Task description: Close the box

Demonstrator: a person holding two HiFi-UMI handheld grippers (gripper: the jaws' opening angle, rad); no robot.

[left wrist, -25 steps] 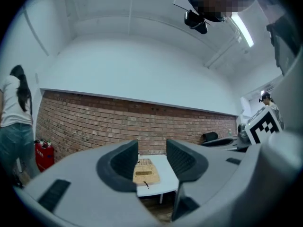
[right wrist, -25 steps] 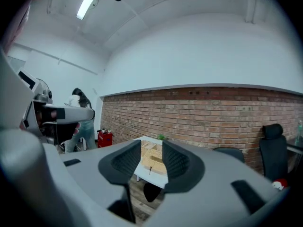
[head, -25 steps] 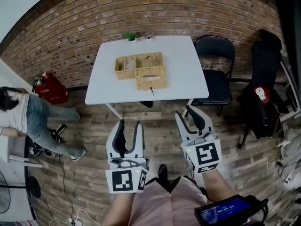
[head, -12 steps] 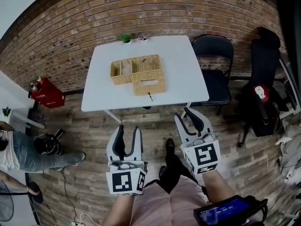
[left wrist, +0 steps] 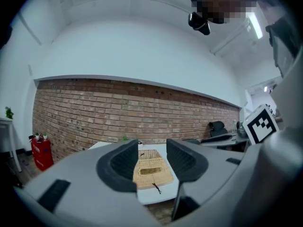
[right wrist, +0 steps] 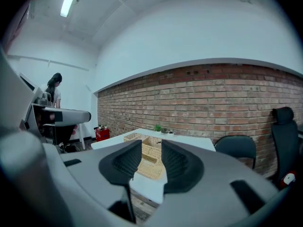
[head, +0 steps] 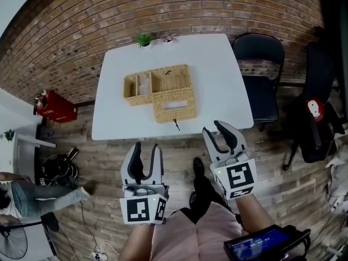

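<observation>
The jaws of the left gripper point(head: 147, 145) stand apart with nothing between the pads; the jaws of the right gripper point(head: 215, 129) are likewise released and empty. Both grippers are held over the wooden plank floor point(head: 179, 154), short of the near edge of the white rectangular table point(head: 228, 91), and point toward it. The tan woven wicker box point(head: 157, 83) lies ahead of both grippers, well apart from them, at the middle of the table. Its long axis runs roughly parallel to the near edge. The flat wicker lid point(head: 174, 105), which has a slot in its middle, appears folded out toward the near edge, leaving the compartment behind it open. A short dark cord point(head: 175, 124) trails from the lid's near side. Each gripper view sights the box through the gap between its jaws. The right gripper appears slightly nearer to the lid. To close the box, the lid must probably be swung up and away, toward the brick wall point(head: 163, 10). Nothing on the table lies in the approach path. A small green plant point(head: 144, 39) stands at the far edge. A black folding chair point(head: 261, 75) stands beside the right edge and a red object point(head: 51, 106) on the floor to the left, both clear of the path.
</observation>
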